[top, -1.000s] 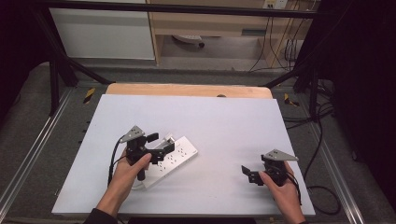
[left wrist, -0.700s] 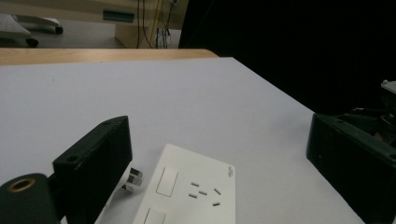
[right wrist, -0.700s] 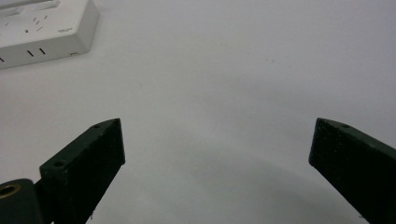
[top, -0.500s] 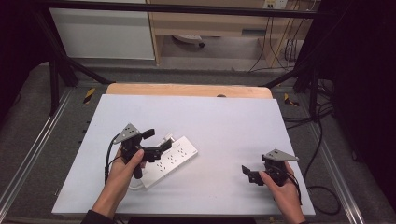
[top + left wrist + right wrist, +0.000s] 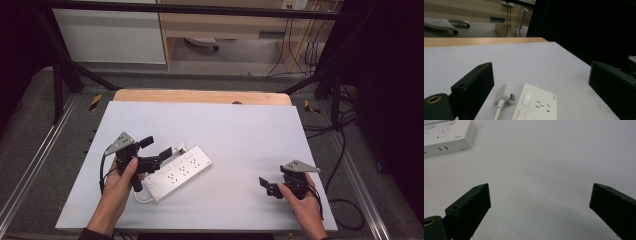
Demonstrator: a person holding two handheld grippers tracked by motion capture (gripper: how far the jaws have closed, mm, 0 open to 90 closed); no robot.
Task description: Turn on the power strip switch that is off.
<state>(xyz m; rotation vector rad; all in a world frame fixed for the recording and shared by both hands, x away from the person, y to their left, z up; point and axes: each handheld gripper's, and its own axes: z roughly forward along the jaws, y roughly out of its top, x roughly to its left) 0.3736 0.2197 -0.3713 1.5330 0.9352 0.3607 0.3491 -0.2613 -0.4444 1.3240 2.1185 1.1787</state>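
A white power strip (image 5: 178, 172) lies at an angle on the white table (image 5: 240, 135), left of centre. Its white plug (image 5: 180, 148) rests on the table by the strip's far end, and its cable curls out at the near end. My left gripper (image 5: 156, 147) hovers open just left of the plug with nothing in it. In the left gripper view the plug (image 5: 504, 94) and the strip (image 5: 534, 106) lie low between the wide-apart jaws of the left gripper (image 5: 541, 72). My right gripper (image 5: 268, 186) is open near the table's front right. In the right gripper view the right gripper (image 5: 539, 192) faces bare table, with the strip's end (image 5: 446, 135) at top left.
A wooden board edge (image 5: 200, 96) runs along the table's far side. Metal rails flank the table, and cables hang at the right (image 5: 345, 150). Bare surface stretches between the strip and the right gripper.
My left gripper has drawn back to the left, off the power strip, and the plug now shows beside the strip's far end. The right gripper has stayed put.
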